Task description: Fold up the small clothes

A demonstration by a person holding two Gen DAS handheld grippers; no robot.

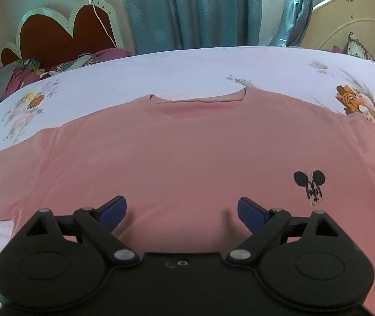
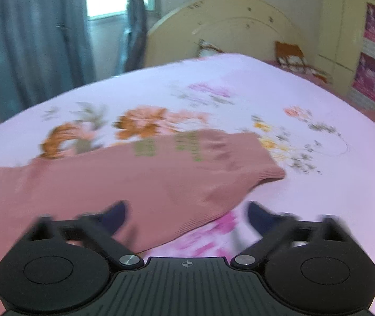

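A small pink T-shirt (image 1: pixel 187 152) lies spread flat on the flowered bedsheet (image 1: pixel 161 73), neckline away from me, a black mouse-ear logo (image 1: pixel 310 184) at the right of its front. My left gripper (image 1: pixel 182 210) hangs low over the shirt's lower middle, blue pads wide apart, nothing between them. In the blurred right wrist view the shirt's sleeve (image 2: pixel 213 166) runs to the right, its ribbed cuff lying on the sheet. My right gripper (image 2: pixel 186 216) is open over the sleeve's lower edge; the cloth lies below the gap, and the pads do not press it.
A cream headboard (image 2: pixel 227 26) and patterned pillows (image 2: pixel 292 55) stand at the bed's far right. A red heart-shaped headboard (image 1: pixel 63 34) with a pile of clothes (image 1: pixel 29 71) is at the far left. Blue curtains (image 1: pixel 200 10) hang behind the bed.
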